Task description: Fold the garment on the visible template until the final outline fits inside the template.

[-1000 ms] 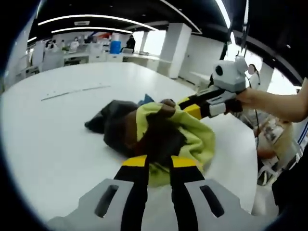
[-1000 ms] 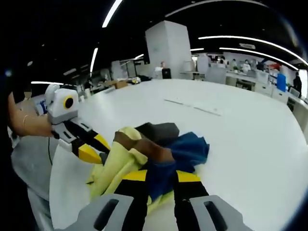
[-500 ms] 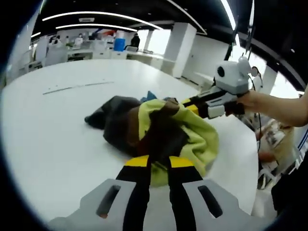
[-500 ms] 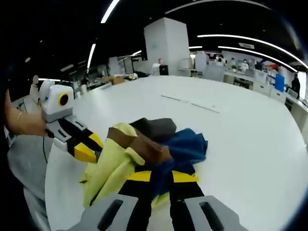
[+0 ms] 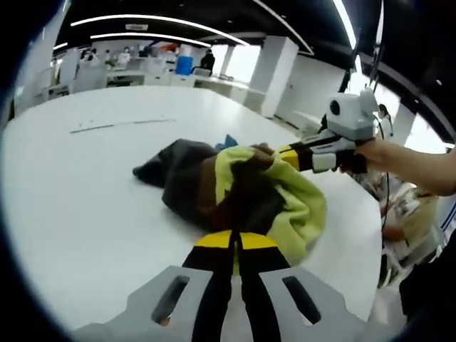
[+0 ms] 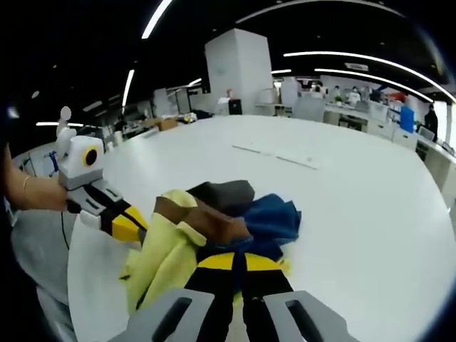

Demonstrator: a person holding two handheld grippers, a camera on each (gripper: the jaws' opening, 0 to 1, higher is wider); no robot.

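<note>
A crumpled garment [image 5: 239, 192] in yellow-green, brown, dark grey and blue lies bunched on the white table [image 5: 85, 192]. My left gripper [image 5: 235, 239] is shut on its near yellow-green edge. My right gripper [image 5: 286, 155] reaches in from the right and grips the far side of the pile. In the right gripper view the same garment [image 6: 214, 224] shows a blue part on the right and yellow on the left. The right gripper [image 6: 239, 261] is shut on its near edge, and the left gripper [image 6: 134, 226] holds the yellow side.
A thin line of tape [image 5: 121, 125] runs across the table beyond the garment, also visible as the tape line [image 6: 274, 157]. The table edge [image 5: 356, 271] curves close on the right. A person's forearm [image 5: 413, 165] holds the right gripper. Desks and a white pillar [image 6: 239, 71] stand far behind.
Both grippers' jaws have closed tighter on the fabric, from a visible gap to nearly touching. The garment stays bunched in about the same place.
</note>
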